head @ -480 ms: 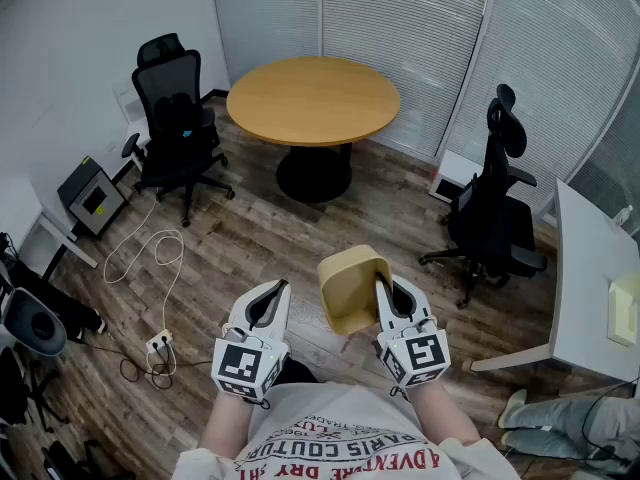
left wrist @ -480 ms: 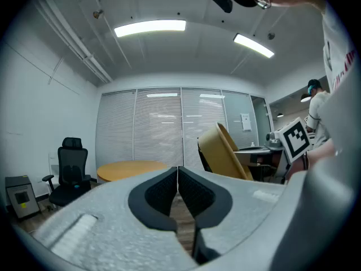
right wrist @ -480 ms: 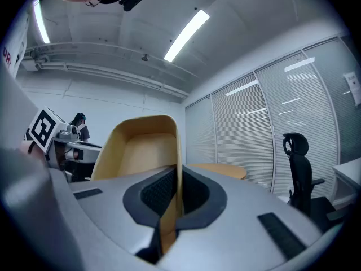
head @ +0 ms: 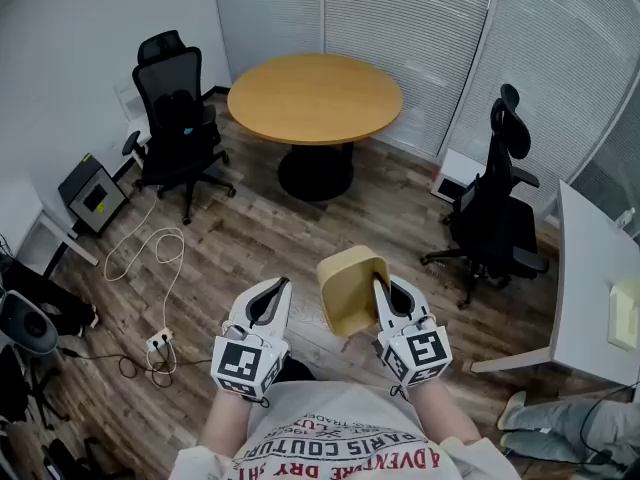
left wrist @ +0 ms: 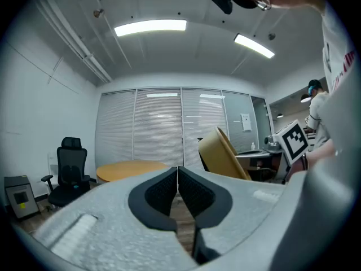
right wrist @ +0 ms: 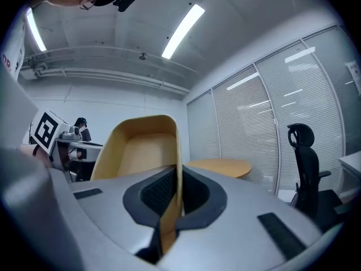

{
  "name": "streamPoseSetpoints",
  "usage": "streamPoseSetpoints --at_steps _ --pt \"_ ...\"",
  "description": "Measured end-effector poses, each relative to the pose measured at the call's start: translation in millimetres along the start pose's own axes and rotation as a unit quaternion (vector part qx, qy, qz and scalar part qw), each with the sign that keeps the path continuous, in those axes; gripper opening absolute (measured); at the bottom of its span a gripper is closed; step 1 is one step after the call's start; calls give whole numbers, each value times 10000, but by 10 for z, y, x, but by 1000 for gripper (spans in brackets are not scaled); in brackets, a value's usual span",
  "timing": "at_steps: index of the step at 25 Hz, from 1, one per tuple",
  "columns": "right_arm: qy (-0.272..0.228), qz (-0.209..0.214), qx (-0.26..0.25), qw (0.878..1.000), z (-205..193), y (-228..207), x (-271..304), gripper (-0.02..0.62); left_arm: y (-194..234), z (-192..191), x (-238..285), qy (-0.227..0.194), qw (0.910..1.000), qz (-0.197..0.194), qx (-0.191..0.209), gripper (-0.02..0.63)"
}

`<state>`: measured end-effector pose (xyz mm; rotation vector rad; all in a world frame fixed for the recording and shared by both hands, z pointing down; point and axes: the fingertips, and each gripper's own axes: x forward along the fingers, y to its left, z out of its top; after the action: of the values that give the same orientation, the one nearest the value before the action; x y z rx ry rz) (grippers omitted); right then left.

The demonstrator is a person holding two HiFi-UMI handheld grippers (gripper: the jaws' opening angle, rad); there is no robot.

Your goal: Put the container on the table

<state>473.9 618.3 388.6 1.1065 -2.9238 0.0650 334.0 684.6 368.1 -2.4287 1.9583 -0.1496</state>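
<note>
A tan, open-topped container (head: 350, 286) hangs in the air in front of me, tilted, with its wall clamped between the jaws of my right gripper (head: 383, 290). In the right gripper view the container (right wrist: 144, 148) fills the left centre, its rim edge running down between the pads. My left gripper (head: 272, 295) is shut with nothing in it, a little left of the container (left wrist: 223, 154). The round wooden table (head: 314, 98) stands a few steps ahead over the wood floor, also visible as the table (right wrist: 221, 166) and the table (left wrist: 131, 169).
Black office chairs stand left (head: 175, 118) and right (head: 497, 208) of the round table. A white desk (head: 590, 288) runs along the right. A white cable and power strip (head: 160, 343) lie on the floor at the left, near a grey box (head: 92, 196). Blinds cover the far wall.
The view has shifted slightly; the container and both grippers keep the same pose relative to me.
</note>
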Motion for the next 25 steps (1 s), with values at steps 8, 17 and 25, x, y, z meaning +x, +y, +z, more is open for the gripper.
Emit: streamPoseSetpoints --at_steps 8,17,25 --pt "90 56 314 9995 -104 -133 144 11 75 -51 82 106 9998 148 21 14" --pt "282 159 192 9993 -183 -47 663 11 557 -99 251 160 9998 155 -7 14" --pt "506 -98 147 9986 -242 51 1622 11 1519 -260 653 260 9994 10 -223 14"
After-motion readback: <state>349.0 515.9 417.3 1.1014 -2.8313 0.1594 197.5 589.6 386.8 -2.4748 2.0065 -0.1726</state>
